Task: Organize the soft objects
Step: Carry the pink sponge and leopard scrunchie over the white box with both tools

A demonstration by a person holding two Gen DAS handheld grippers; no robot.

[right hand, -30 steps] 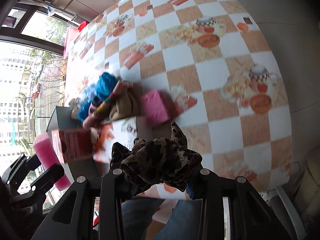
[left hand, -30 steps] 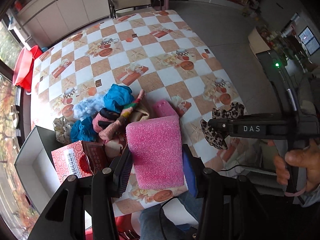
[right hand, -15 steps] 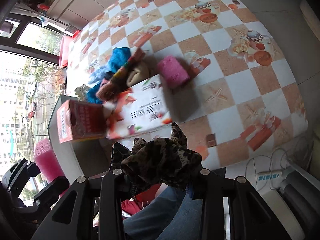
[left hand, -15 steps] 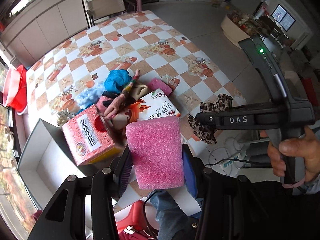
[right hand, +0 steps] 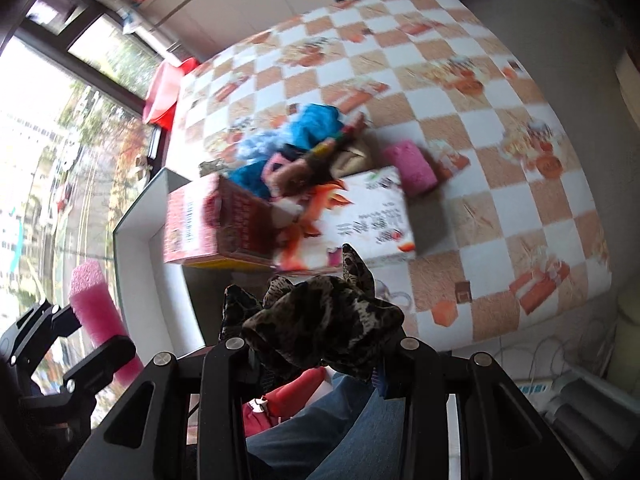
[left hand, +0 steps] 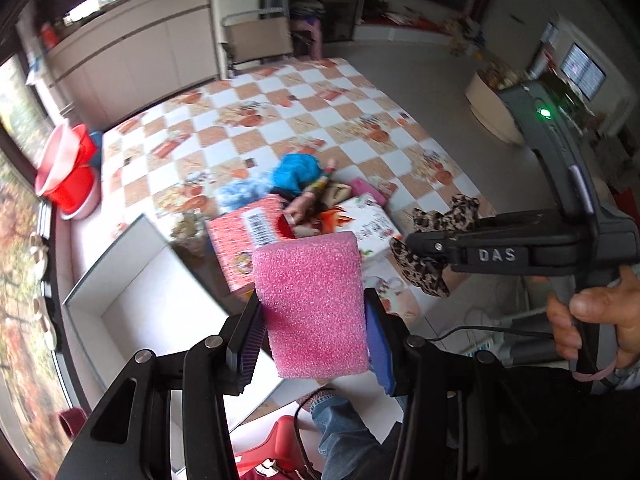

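Note:
My left gripper (left hand: 314,340) is shut on a pink foam block (left hand: 312,304), held in the air over the near edge of the table and the white box (left hand: 120,304). My right gripper (right hand: 320,356) is shut on a leopard-print scrunchie (right hand: 320,320), which also shows in the left wrist view as a scrunchie (left hand: 428,248) at the tip of the right tool. On the table lies a heap of soft things: blue cloth (right hand: 308,128), pale blue fluff (left hand: 240,192), a striped sock (left hand: 316,192) and a second pink foam block (right hand: 410,170).
A red carton (right hand: 208,224) and a white printed carton (right hand: 368,220) lie side by side in front of the heap. The checkered tablecloth (left hand: 280,120) runs back to a chair (left hand: 256,40). Red basins (left hand: 68,176) sit at the far left. A person's hand (left hand: 592,320) grips the right tool.
Both grippers have pulled back from the table and risen, each keeping its load. The heap and cartons now lie farther away, and more of the white box shows.

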